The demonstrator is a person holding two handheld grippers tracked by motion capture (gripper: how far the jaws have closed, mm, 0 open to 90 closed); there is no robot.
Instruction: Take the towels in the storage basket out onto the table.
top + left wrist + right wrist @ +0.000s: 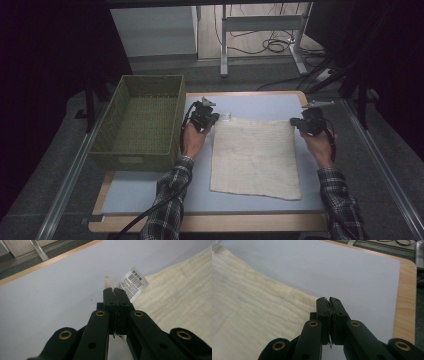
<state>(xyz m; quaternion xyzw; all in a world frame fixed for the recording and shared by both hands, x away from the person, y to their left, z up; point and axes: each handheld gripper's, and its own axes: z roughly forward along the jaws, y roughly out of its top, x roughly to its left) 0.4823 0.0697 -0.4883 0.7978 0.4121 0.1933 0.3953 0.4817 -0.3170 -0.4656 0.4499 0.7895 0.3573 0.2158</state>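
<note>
A: Starting at the left, what are you seeing?

B: A green basket point(141, 120) is sitting on the left side of the bench point(150, 192), right beside the person's left hand.

A: And the left claw point(214, 119)?

B: It's clamping the far left corner of the cream towel point(255, 157). In the left gripper view the jaws are pressing together with a tuft of cloth poking out past the tips, and a white barcode label point(132, 283) is hanging just beside them.

A: Where's the towel itself lying?

B: It's spreading flat across the middle of the blue bench top, near edge towards the person, with both far corners in the claws.

A: And on the right?

B: The right claw point(296, 122) is pinching the far right corner, jaws squeezing tight on the cloth edge in the right gripper view. The wooden rim of the bench is showing beyond it.
</note>
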